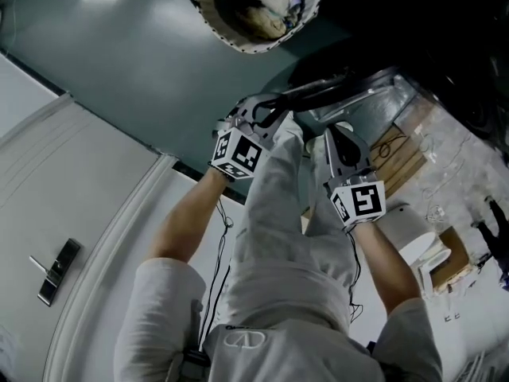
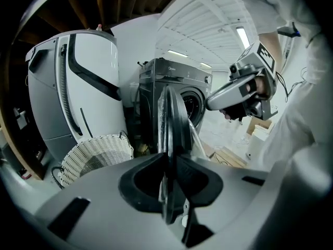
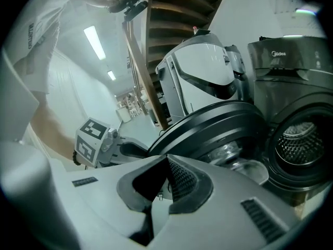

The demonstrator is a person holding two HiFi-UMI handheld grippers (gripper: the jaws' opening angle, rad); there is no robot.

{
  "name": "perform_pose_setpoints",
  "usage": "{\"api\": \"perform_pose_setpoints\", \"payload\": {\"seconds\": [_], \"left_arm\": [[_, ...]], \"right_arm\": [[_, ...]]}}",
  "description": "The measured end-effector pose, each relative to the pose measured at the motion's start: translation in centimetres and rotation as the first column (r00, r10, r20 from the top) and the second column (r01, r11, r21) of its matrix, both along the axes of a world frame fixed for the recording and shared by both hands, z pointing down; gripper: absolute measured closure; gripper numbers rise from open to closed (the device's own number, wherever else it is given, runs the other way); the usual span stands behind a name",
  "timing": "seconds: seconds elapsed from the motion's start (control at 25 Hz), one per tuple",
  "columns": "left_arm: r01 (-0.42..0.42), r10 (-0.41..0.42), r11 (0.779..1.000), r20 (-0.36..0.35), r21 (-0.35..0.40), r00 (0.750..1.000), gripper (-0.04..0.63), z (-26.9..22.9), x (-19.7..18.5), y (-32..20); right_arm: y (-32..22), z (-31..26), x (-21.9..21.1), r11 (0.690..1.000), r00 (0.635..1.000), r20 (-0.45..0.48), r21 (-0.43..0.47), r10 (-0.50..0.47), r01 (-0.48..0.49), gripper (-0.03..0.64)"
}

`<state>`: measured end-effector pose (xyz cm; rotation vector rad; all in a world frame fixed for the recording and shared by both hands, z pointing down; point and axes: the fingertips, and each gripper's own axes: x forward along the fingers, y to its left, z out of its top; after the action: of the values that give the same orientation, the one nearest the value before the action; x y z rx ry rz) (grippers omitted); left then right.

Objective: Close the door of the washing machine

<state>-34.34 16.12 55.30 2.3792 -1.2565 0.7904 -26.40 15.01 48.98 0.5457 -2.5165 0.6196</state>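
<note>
The dark grey front-loading washing machine [image 2: 177, 79] [image 3: 291, 82] stands with its drum [image 3: 299, 145] showing. Its round door [image 2: 174, 119] [image 3: 218, 129] [image 1: 322, 94] is swung partly out. My left gripper [image 2: 169, 176] [image 1: 266, 111] is shut on the door's black rim, which runs edge-on between its pads. My right gripper [image 3: 166, 186] [image 1: 338, 138] is shut with nothing in it, on the glass inner side of the door; I cannot tell whether it touches. From the left gripper view the right gripper [image 2: 210, 102] shows in front of the drum opening.
A white wicker basket [image 2: 96, 152] [image 1: 254, 10] with laundry stands left of the machine. A tall white appliance [image 2: 78, 87] [image 3: 203, 77] is behind it. Wooden boards [image 1: 406, 153] and a small white bin [image 1: 409, 233] lie at the right.
</note>
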Motion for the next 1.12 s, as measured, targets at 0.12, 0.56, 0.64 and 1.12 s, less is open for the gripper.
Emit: {"api": "perform_pose_setpoints", "payload": {"seconds": [0.12,0.56,0.64,1.12], "left_arm": [[0.017,-0.017,1.000,-0.001,-0.008,1.000,0.526,0.0,0.8,0.4],[0.080,-0.080,0.994,0.004,-0.080,0.997,0.523,0.3,4.8,2.4],[0.092,-0.091,0.992,0.006,-0.086,0.996,0.523,0.4,5.4,2.6],[0.169,-0.167,0.978,0.027,-0.122,0.986,0.522,0.5,8.7,3.8]], "right_arm": [[-0.3,0.1,0.7,1.000,1.000,0.008,0.000,0.021,-0.021,0.606],[0.5,2.1,6.7,0.998,0.997,-0.044,-0.016,0.057,-0.058,0.606],[0.6,2.6,7.9,0.998,0.997,-0.055,-0.017,0.060,-0.061,0.606],[2.0,3.5,11.7,0.994,0.993,-0.064,-0.031,0.100,-0.102,0.606]]}}
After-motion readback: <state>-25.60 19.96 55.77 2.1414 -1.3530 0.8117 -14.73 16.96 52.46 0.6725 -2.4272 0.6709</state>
